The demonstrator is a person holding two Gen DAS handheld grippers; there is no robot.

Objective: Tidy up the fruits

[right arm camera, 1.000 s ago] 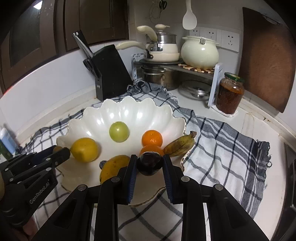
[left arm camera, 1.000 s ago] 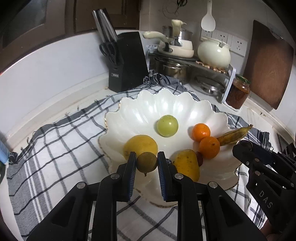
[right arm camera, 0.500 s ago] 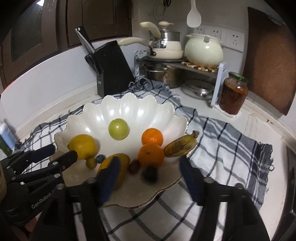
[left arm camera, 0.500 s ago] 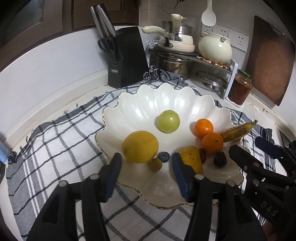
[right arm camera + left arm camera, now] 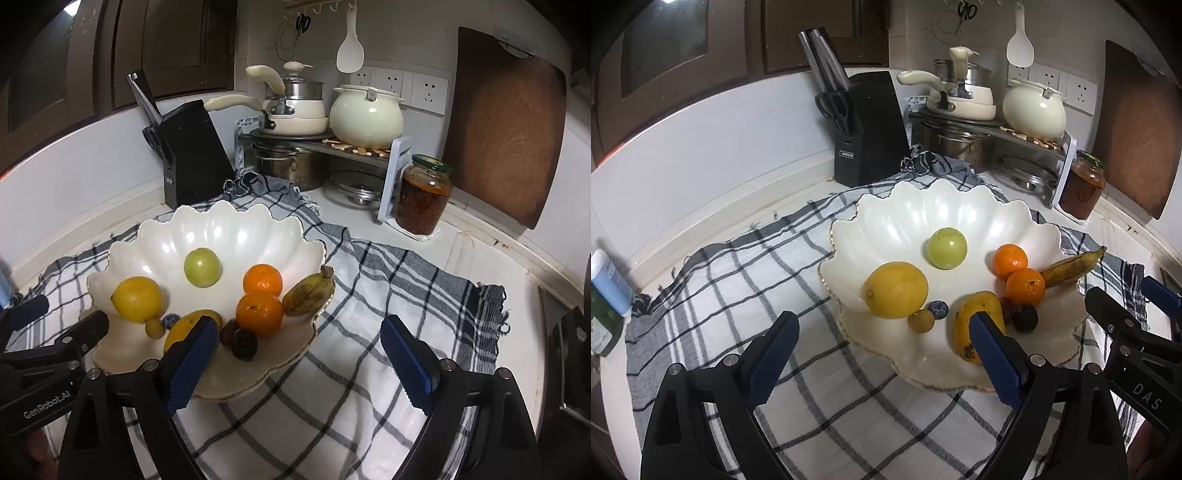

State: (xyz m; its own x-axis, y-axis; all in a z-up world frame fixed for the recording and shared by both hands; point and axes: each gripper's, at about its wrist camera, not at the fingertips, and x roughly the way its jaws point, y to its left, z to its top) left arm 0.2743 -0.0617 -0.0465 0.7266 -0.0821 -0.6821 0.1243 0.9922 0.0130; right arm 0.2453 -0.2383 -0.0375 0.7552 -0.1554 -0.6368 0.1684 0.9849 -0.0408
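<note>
A white scalloped bowl (image 5: pixel 960 206) (image 5: pixel 229 236) on a checked cloth holds a lemon (image 5: pixel 896 290), a green apple (image 5: pixel 947 247), two oranges (image 5: pixel 1010 261), a banana (image 5: pixel 1071 267), a mango (image 5: pixel 964 325), a small brown fruit (image 5: pixel 921 321), a blueberry (image 5: pixel 937 308) and a dark round fruit (image 5: pixel 1025 318) (image 5: pixel 244 344). My left gripper (image 5: pixel 882 354) is open and empty, just in front of the bowl's near rim. My right gripper (image 5: pixel 299 363) is open and empty, by the bowl's right rim.
A black knife block (image 5: pixel 871 125) stands behind the bowl. A rack with pots and a white kettle (image 5: pixel 365 114), a sauce jar (image 5: pixel 424 195) and a brown cutting board (image 5: pixel 506 125) line the back right. A bottle (image 5: pixel 607 280) stands at the far left.
Both grippers have opened and pulled back. The left let go of the small brown fruit and the right let go of the dark fruit; both now lie in the bowl.
</note>
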